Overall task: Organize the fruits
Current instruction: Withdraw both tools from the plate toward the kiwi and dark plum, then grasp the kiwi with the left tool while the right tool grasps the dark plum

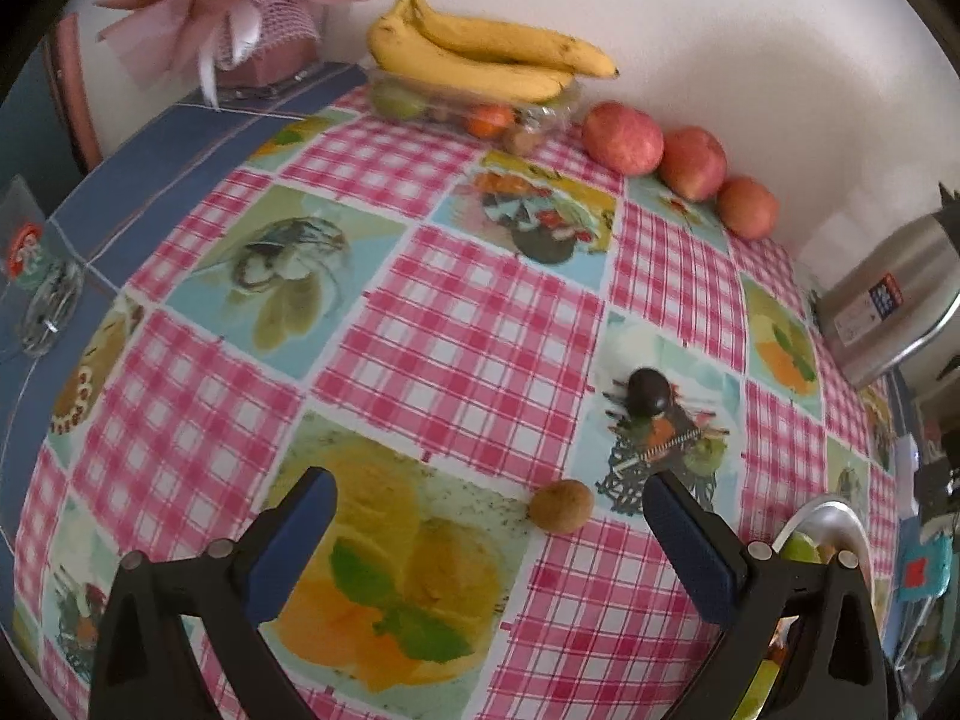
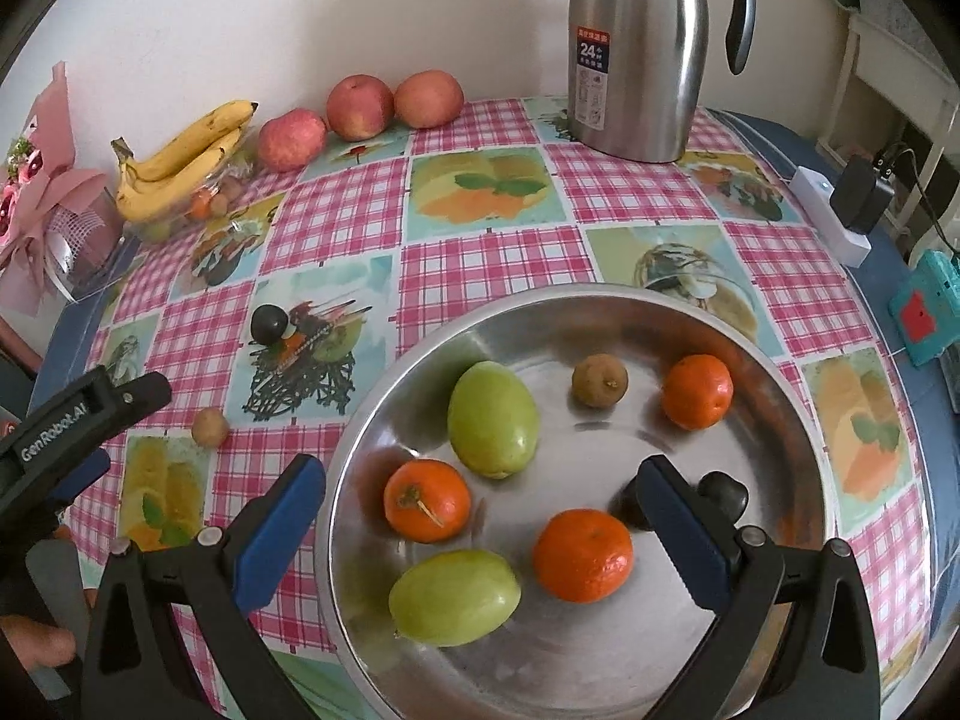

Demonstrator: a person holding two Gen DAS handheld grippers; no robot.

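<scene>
Left claw [image 1: 489, 501] agape; small brown fruit [image 1: 561, 506] (matte, roundish) between.

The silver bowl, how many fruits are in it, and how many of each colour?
In the silver bowl, right wrist view:
Orange: 3
Green: 2
Brown: 1
Dark, almost black: 1, partly hidden behind the right tool's finger
Total: 7

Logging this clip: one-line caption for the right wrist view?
Open right claw above a steel bowl holding three oranges, two green fruits and small fruits.
</scene>
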